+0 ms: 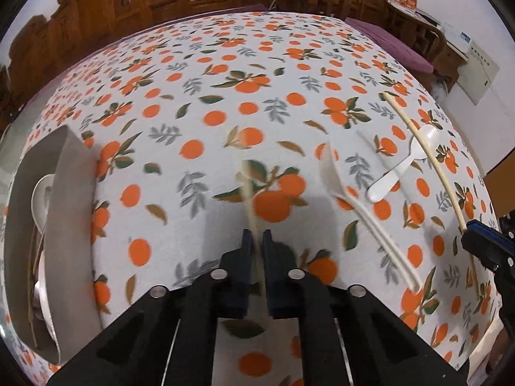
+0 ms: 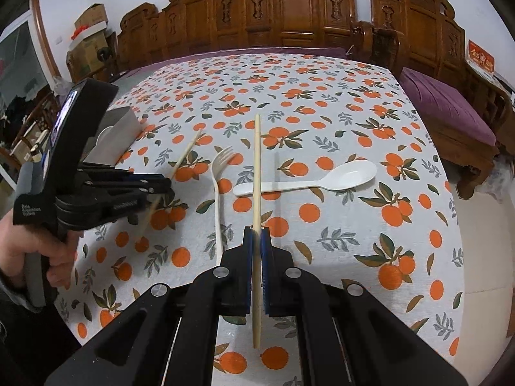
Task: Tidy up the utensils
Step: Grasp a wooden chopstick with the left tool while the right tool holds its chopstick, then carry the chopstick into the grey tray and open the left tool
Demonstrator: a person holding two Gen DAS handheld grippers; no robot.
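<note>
Right tool [image 2: 256,234] grips chopstick [image 2: 256,173]; left tool [image 1: 256,236] grips second chopstick [image 1: 249,199].

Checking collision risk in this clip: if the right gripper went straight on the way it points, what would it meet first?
The right gripper, shut on a chopstick, points across the tablecloth. The white spoon handle lies under the chopstick, so probably that first; height is unclear.

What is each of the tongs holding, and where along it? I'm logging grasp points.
Each holds one chopstick. The right tongs clamp their chopstick nearer its lower end. The left tongs grip a second chopstick, blurred, apparently partway along.
</note>
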